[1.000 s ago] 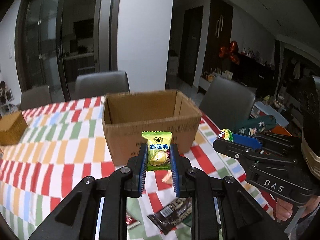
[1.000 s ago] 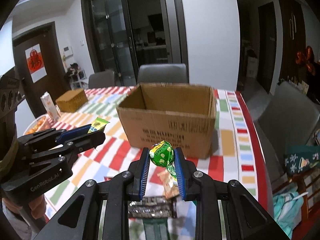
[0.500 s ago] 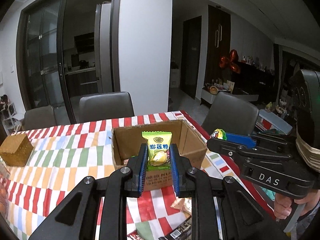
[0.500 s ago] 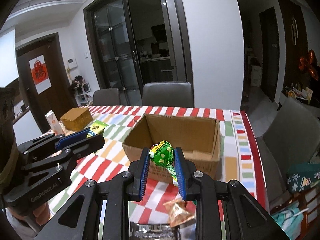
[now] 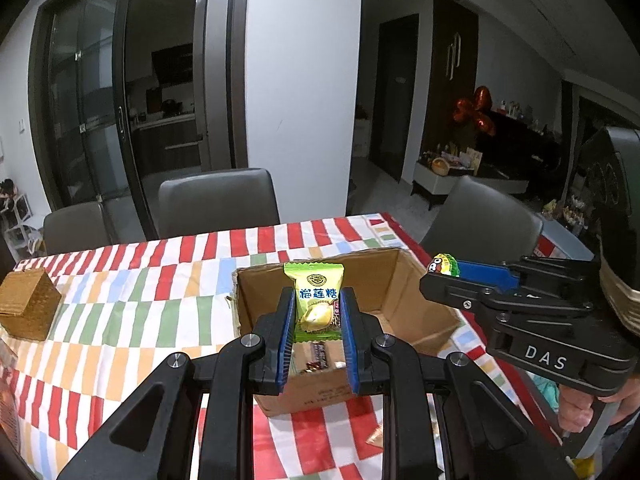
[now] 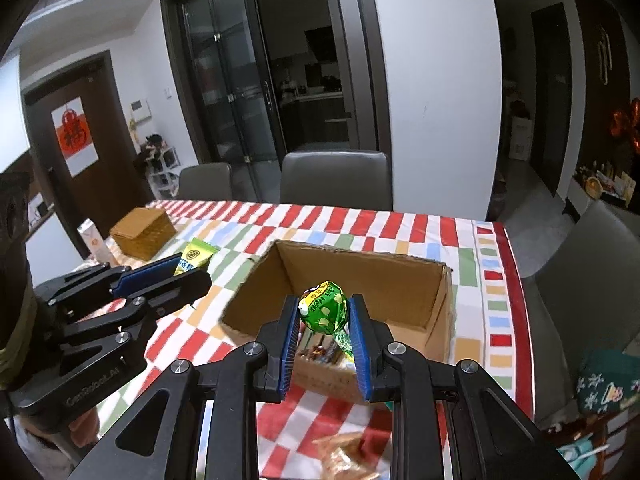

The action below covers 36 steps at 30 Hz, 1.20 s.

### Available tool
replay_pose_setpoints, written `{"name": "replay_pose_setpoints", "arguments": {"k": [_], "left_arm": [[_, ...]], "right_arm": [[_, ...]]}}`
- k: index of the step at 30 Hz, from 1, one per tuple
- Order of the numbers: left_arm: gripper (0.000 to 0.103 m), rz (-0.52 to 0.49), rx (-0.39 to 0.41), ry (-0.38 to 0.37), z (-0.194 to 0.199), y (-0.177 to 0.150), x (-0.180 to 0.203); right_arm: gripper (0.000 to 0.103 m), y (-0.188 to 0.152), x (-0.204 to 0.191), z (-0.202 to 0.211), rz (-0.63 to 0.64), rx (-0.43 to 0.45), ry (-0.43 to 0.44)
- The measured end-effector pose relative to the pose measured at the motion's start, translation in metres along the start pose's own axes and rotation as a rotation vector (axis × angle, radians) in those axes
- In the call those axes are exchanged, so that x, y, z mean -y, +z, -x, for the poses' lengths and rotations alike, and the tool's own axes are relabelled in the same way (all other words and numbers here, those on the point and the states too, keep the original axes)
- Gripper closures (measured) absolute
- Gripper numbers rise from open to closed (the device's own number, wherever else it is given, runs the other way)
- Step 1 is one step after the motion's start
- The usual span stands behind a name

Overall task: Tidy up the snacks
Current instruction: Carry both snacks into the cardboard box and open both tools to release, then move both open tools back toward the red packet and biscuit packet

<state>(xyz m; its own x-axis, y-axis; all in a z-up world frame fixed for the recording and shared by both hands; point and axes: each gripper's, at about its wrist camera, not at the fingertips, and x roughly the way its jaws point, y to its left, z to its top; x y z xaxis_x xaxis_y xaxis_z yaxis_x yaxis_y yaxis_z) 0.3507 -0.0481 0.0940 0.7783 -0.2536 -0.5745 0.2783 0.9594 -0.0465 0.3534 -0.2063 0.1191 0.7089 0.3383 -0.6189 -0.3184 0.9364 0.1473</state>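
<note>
My left gripper (image 5: 316, 312) is shut on a green durian candy packet (image 5: 317, 300) and holds it above the near side of an open cardboard box (image 5: 416, 284). My right gripper (image 6: 325, 316) is shut on a green wrapped lollipop (image 6: 323, 307) and holds it above the same box (image 6: 436, 308). A few wrapped snacks (image 5: 320, 356) lie on the box floor. The right gripper also shows in the left wrist view (image 5: 444, 272). The left gripper also shows in the right wrist view (image 6: 192, 268).
The box stands on a table with a red, green and orange checked cloth (image 5: 132, 304). A woven basket (image 5: 28, 308) sits at the far left. Loose snacks (image 6: 348, 452) lie on the cloth in front of the box. Grey chairs (image 5: 218, 204) stand behind the table.
Both grippers have risen and moved forward with their snacks, from in front of the box's near wall to above its opening. The inside of the box has come into view.
</note>
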Motion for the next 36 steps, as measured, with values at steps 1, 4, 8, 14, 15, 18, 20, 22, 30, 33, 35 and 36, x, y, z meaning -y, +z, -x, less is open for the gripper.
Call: {"name": "replay_pose_setpoints", "arguments": {"k": [1,4,8,14,15,18,20,22,30,33,35,36], "left_arm": [[0.081,0.003,-0.006,-0.001,-0.006,0.002,-0.002],[0.081,0.011,-0.025,0.003,-0.022,0.005,-0.008],[0.081,0.022,-0.054,0.002,-0.042,0.007,-0.013],[0.064,-0.003,-0.058,0.035,-0.052,0.007,-0.008],[0.061,-0.004,-0.051,0.036,-0.049,0.007,-0.008],[0.058,-0.003,-0.04,0.05,-0.04,0.003,-0.01],[0.052,0.004,-0.033,0.059,-0.033,0.001,-0.009],[0.049,0.006,-0.027,0.067,-0.023,-0.004,-0.008],[0.042,0.013,-0.032,0.068,0.016,-0.032,0.005],[0.04,0.012,-0.035,0.087,0.028,-0.043,0.01],[0.038,0.015,-0.047,0.089,0.033,-0.05,0.012],[0.038,0.019,-0.055,0.089,0.035,-0.055,0.012]], "right_arm": [[0.077,0.003,0.002,-0.007,0.002,-0.011,-0.003],[0.077,0.008,0.007,-0.022,0.005,-0.03,-0.016],[0.077,0.01,0.016,-0.042,-0.01,-0.054,-0.028],[0.067,0.015,0.024,-0.057,-0.044,-0.062,-0.046],[0.061,0.016,0.025,-0.058,-0.05,-0.064,-0.051],[0.061,0.013,0.023,-0.053,-0.04,-0.056,-0.06],[0.061,0.009,0.019,-0.048,-0.024,-0.055,-0.063],[0.061,0.004,0.014,-0.041,0.001,-0.058,-0.066],[0.053,-0.023,-0.003,-0.011,0.054,-0.085,-0.058],[0.047,-0.033,-0.008,-0.002,0.068,-0.096,-0.059],[0.047,-0.04,-0.011,0.002,0.079,-0.106,-0.054],[0.047,-0.043,-0.012,0.002,0.081,-0.115,-0.053]]}}
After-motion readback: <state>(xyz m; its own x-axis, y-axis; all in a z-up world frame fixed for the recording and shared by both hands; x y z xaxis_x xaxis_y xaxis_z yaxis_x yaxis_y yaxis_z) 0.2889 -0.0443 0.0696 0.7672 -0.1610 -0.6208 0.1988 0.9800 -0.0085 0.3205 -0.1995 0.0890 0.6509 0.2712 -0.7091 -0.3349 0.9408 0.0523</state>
